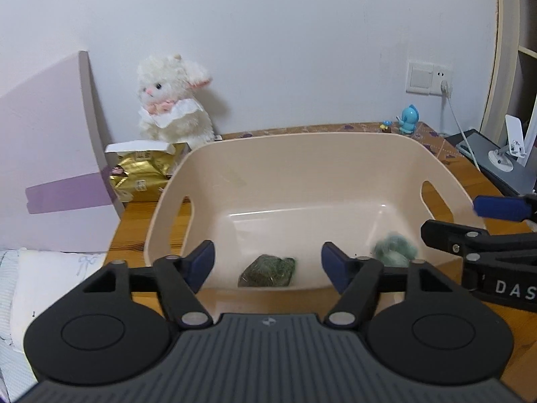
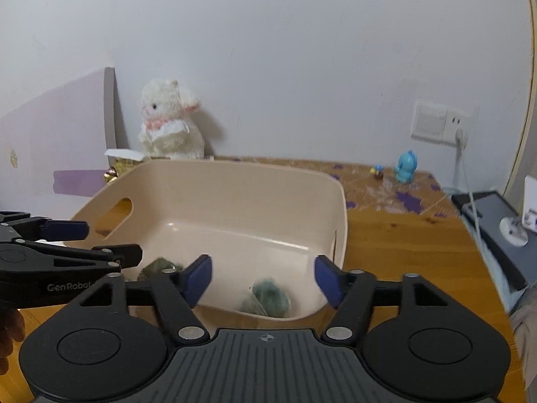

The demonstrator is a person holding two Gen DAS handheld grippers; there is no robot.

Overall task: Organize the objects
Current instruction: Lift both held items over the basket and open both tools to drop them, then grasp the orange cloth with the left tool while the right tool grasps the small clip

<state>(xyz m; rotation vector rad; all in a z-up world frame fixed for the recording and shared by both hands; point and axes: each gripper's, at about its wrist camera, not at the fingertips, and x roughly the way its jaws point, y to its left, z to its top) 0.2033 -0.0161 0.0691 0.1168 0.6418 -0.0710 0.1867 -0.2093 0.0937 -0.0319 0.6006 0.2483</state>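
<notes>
Left wrist view: the left gripper (image 1: 267, 265) is held level over the near rim of a beige plastic bin (image 1: 302, 154), its 2 blue-padded fingers (image 1: 201, 262) spread wide with nothing between them. Framed in that gap, on the bin floor against the near wall, lies a dark green mossy bundle (image 1: 268, 270). A paler grey-green fuzzy bundle (image 1: 396, 250) sits in the bin's near right corner, blurred. The right gripper (image 1: 466, 218) reaches in from the right edge over the bin's right wall, its fingers parted and empty; the white letters "DAS" can be read on its black body. Behind the bin, a white plush lamb (image 1: 174, 107) sits above a gold foil packet (image 1: 144, 174) whose label is too small to read.

Right wrist view: the right gripper (image 2: 263, 277) is held level above the wooden table (image 2: 402, 245), pointing over the bin's (image 2: 235, 181) near right corner, fingers wide apart and holding nothing. The grey-green bundle (image 2: 272, 297) lies below the gap, inside the bin. The left gripper (image 2: 97, 240) enters from the left, open, marked "GenRobot"; the dark green bundle (image 2: 157, 267) is partly hidden just behind it. A blue figurine (image 2: 406, 166) stands far back near the wall socket (image 2: 439, 122).
</notes>
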